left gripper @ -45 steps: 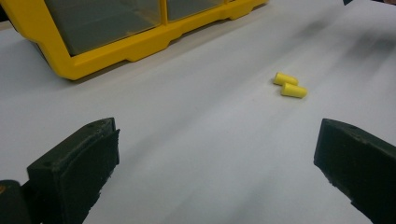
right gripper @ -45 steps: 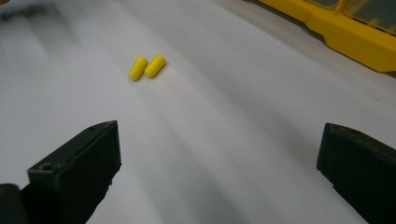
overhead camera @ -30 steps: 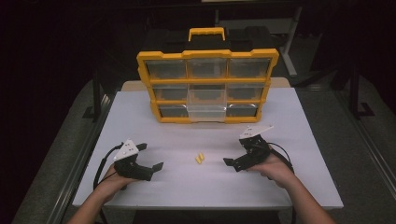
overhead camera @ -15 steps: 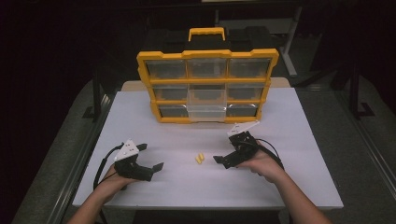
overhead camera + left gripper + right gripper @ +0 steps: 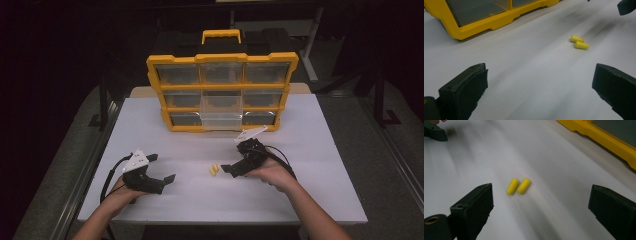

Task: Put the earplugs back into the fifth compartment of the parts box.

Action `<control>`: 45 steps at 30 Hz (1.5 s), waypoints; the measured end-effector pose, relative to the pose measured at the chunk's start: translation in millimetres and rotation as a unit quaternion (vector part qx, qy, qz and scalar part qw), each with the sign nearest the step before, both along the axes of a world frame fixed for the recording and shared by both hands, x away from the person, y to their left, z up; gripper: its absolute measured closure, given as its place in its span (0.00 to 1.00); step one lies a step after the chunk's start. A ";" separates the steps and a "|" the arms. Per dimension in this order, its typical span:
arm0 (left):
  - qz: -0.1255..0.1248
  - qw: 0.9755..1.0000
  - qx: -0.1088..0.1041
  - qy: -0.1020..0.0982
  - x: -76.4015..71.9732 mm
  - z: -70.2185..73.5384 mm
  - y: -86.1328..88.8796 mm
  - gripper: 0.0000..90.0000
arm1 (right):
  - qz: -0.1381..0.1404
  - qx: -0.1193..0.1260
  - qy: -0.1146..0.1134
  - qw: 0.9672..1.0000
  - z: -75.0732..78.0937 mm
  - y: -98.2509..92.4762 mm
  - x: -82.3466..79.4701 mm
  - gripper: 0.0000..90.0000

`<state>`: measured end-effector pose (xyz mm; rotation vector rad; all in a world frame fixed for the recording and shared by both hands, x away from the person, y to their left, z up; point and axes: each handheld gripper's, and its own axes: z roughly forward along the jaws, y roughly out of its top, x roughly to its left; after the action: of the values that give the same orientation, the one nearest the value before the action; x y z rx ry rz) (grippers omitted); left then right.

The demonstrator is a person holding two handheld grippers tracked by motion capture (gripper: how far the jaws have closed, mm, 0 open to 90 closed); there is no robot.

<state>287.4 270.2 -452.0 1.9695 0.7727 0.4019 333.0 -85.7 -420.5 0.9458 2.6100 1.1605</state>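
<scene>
High view recorded two small yellow foam earplugs (image 5: 214, 170) lying side by side, touching, on the white table top (image 5: 320, 150), between the two hand-held grippers and in front of the yellow plastic organiser case with clear drawers (image 5: 222, 92). The right gripper (image 5: 227, 169) sat just beside the earplugs, jaw tips pointed at them; its jaws had just been closing slightly yet stood wide apart, with nothing pressed between them. In the right gripper view the earplugs (image 5: 518, 186) lay ahead of the spread jaws, untouched. The left gripper (image 5: 167, 180) rested farther off, released, jaws parted and empty. The case's bottom middle drawer (image 5: 220, 120) stood pulled out.
</scene>
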 end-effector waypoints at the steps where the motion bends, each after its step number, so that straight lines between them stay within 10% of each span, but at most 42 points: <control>1: 0.000 1.000 -0.001 0.000 0.0 0.0 0.0 0.00 | 0.000 -0.001 0.002 1.000 0.1 1.5 0.1 0.07; 45: -0.003 1.000 -0.001 0.001 -0.5 -1.0 -1.3 0.00 | 0.043 -0.055 0.036 0.997 -16.4 50.0 20.8 0.67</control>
<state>286.9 268.9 -453.0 1.9699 0.7680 0.3966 353.8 -35.7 -436.9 0.8773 2.7651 1.0056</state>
